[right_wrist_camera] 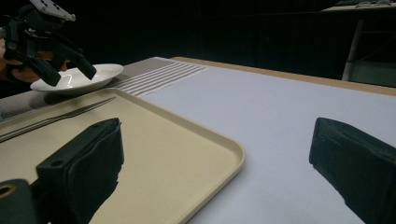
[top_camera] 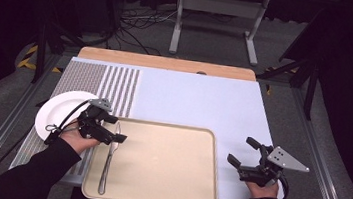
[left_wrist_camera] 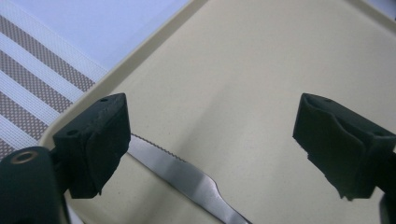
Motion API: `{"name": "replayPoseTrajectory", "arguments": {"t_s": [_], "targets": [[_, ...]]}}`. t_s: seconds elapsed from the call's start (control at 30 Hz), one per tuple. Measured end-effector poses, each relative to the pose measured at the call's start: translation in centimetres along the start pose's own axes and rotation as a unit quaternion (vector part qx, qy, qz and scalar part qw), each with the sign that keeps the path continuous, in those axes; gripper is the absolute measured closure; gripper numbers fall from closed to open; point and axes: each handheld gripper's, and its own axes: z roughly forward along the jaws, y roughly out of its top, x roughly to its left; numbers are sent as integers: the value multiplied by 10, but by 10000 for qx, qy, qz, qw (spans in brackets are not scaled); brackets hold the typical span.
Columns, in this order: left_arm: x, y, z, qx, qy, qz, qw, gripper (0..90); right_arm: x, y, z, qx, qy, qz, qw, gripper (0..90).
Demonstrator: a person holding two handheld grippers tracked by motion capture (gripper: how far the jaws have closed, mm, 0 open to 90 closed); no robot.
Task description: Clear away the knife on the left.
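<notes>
A beige tray (top_camera: pixel 167 164) lies at the table's front. A metal knife (top_camera: pixel 109 157) rests lengthwise along the tray's left side. My left gripper (top_camera: pixel 114 129) hangs open just above the knife's blade end, with nothing between its jaws. In the left gripper view the serrated blade (left_wrist_camera: pixel 182 175) runs below the open jaws on the tray (left_wrist_camera: pixel 252 84). My right gripper (top_camera: pixel 242 151) stands open over the mat, right of the tray, holding nothing. The right gripper view shows the tray (right_wrist_camera: pixel 187 149), the knife (right_wrist_camera: pixel 56 116) and the left gripper (right_wrist_camera: pixel 65 70) farther off.
A white plate (top_camera: pixel 57 111) sits on the striped part of the mat, left of the tray, also seen as the plate (right_wrist_camera: pixel 79 77) in the right gripper view. A pale blue mat (top_camera: pixel 194 99) covers the table behind the tray. Cables and a stand lie on the floor beyond.
</notes>
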Motion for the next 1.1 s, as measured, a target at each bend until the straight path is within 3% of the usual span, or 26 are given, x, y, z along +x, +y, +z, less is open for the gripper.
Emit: {"name": "replayPoseTrajectory", "arguments": {"t_s": [0.23,0.47,0.77,0.9,1.03,1.1], "targets": [[-3,-10,-19,-514,-33,154,9986,69,0,0,0,-30,-2,0,10000,35],[0,-29,-35,-1082,44,145,9940,40,0,0,0,-36,14,7,10000,35],[2,-50,-52,-1713,119,244,9849,30,0,0,-1,-40,15,0,10000,35],[1,-64,-60,-2043,215,367,9780,17,0,0,-1,-56,14,5,10000,34],[3,-78,-66,-2224,273,207,9743,17,0,0,-1,-55,18,7,10000,35],[4,-84,-67,-2209,417,108,9743,19,0,0,-1,-58,20,4,10000,34]]}}
